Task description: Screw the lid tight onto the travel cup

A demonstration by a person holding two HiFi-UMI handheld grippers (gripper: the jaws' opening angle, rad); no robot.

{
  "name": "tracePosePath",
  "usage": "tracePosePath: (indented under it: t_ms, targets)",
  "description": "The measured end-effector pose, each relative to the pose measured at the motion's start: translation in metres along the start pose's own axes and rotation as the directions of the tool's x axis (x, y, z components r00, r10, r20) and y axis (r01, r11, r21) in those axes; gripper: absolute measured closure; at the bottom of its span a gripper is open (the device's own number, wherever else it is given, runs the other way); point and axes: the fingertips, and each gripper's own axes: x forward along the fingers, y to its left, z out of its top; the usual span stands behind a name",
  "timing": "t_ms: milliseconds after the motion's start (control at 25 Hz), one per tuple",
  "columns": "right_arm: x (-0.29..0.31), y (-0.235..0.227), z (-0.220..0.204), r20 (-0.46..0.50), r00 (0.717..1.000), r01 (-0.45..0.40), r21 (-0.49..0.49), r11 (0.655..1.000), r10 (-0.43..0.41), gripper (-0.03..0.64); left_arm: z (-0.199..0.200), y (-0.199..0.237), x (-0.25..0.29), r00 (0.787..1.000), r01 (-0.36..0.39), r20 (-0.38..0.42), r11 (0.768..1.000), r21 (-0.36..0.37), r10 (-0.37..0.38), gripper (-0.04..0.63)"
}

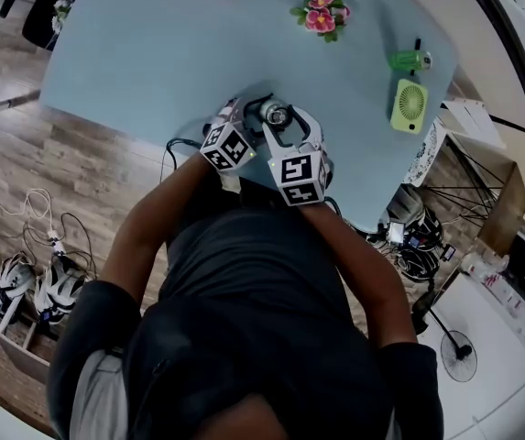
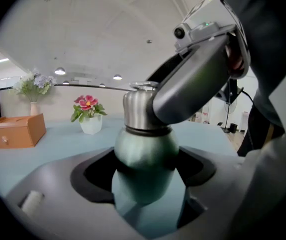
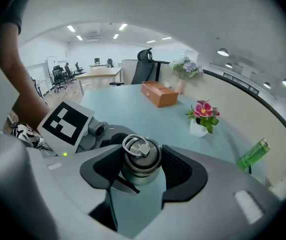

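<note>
Left fingers (image 2: pixel 95 181) clenched on travel cup (image 2: pixel 145 164) | right fingers (image 3: pixel 180 171) clenched on lid (image 3: pixel 142 156)

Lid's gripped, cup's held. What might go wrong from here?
1. The right claw pinches the smooth steel lid; it may slip instead of turning it.
2. The left claw holds the cup on its rounded green body, so the cup might spin with the lid.
</note>
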Motion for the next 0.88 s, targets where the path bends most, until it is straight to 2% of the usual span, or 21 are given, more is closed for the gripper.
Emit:
tracePosePath:
  t_ms: [360,440,560,640,720,800,880]
  targets:
    - [-0.001,0.001,-0.002,-0.015,1.0,-0.011,-0.025,1.0,0.01,0.376,0.0,-0.001,0.0,1.0,0.001,-0.003,1.0,-0.002,-0.001,0.178]
    - [-0.001,0.001,-0.005,-0.049,0.998,-0.051,-0.061,0.997,0.048,0.374,0.0,-0.001,0.0,1.0,0.001,-0.002,1.0,-0.002,-0.001,0.179]
    - [-0.008,0.002,-0.004,-0.092,0.983,-0.171,-0.158,0.972,0.158,0.368,0.0,-0.001,0.001,1.0,0.002,-0.001,1.0,0.0,-0.002,0.179]
    - [-0.014,0.006,0.001,-0.127,0.956,-0.289,-0.271,0.918,0.264,0.367,0.0,0.0,0.001,1.0,0.002,0.001,1.0,0.0,-0.002,0.178]
    - [-0.018,0.011,0.002,-0.197,0.916,-0.401,-0.405,0.821,0.35,0.367,0.0,0.0,0.0,1.0,0.001,0.003,1.0,-0.001,-0.001,0.178]
    - [-0.019,0.012,0.0,-0.287,0.874,-0.485,-0.531,0.695,0.391,0.367,0.0,0.0,0.0,1.0,0.001,0.003,1.0,0.0,-0.001,0.179]
    - [-0.019,0.012,-0.004,-0.388,0.826,-0.563,-0.618,0.548,0.41,0.367,0.001,-0.001,0.0,1.0,0.001,0.003,1.0,0.0,-0.001,0.179]
